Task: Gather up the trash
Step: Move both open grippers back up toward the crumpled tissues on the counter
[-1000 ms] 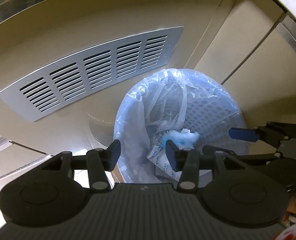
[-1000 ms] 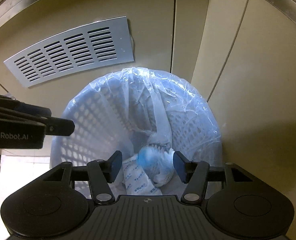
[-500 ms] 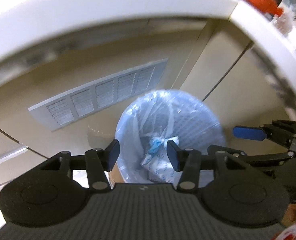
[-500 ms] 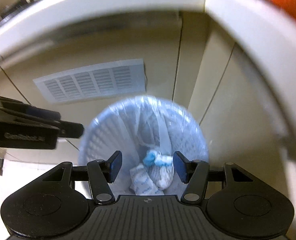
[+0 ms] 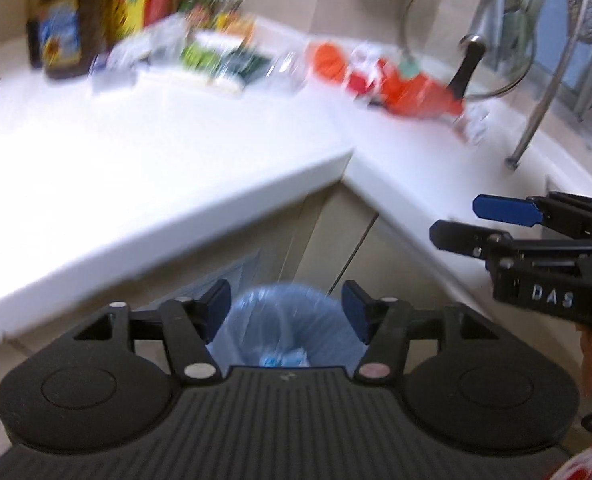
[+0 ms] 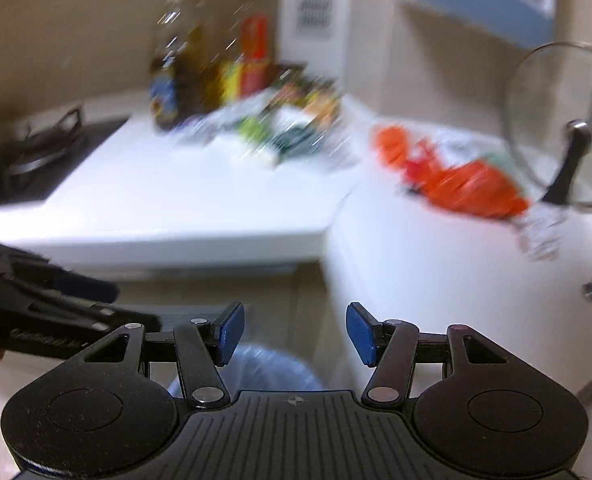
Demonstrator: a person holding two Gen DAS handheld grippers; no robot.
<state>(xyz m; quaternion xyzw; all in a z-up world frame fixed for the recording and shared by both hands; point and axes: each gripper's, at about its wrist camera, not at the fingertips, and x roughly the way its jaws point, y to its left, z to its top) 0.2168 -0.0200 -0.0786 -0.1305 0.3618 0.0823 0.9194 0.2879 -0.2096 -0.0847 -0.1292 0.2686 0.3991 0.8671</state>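
Over the blurred counter [image 5: 143, 168], both hand-held grippers apparently empty, left [image 5: 283, 312] opening.

Each wrist camera sits behind its own gripper, angled down across the white L-shaped counter [image 5: 175, 152]. Both share the lined bin [image 5: 283, 320] at 6 o'clock, the counter corner and the orange wrappers [image 6: 468, 184] at 2 o'clock.
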